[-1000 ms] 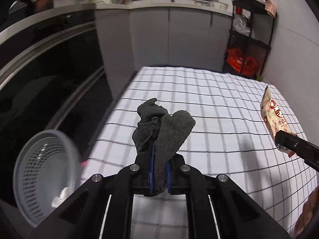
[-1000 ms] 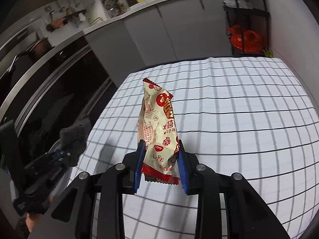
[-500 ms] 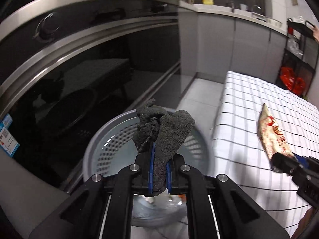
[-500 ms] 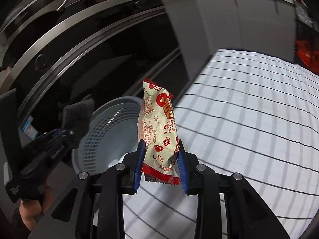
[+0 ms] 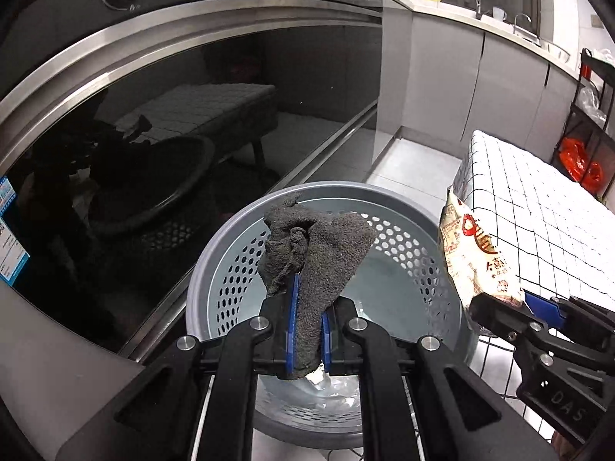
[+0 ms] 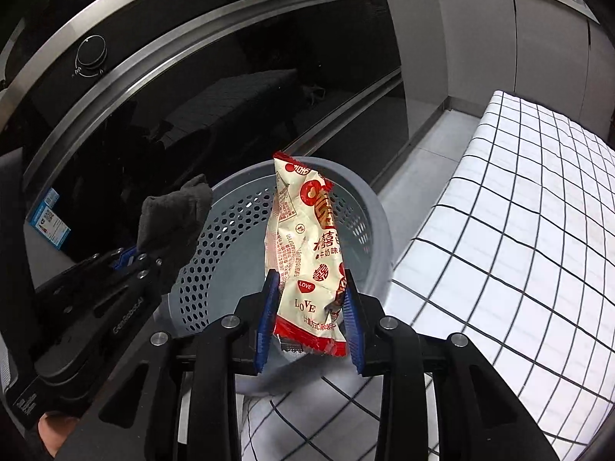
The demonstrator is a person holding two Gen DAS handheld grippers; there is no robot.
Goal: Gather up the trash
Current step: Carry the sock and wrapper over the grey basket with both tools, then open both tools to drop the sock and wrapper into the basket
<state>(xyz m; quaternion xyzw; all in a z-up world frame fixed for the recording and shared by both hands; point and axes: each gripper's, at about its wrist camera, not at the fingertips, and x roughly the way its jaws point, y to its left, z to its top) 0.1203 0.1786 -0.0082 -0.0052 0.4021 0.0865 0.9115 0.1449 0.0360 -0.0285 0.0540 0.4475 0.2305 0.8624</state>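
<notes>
My left tongs [image 5: 307,330] pinch the grey rag [image 5: 315,246], my right tongs [image 6: 309,307] clamp the snack wrapper [image 6: 307,253]. Both hang above the perforated bin [image 5: 215,269] just ahead. I'd centre each over the opening before spreading, so nothing catches the rim.

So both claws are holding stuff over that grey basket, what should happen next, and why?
Probably open the left gripper and let the dark cloth drop: it hangs above the basket. The right gripper can release the snack wrapper likewise, since it also sits over the opening.
</notes>
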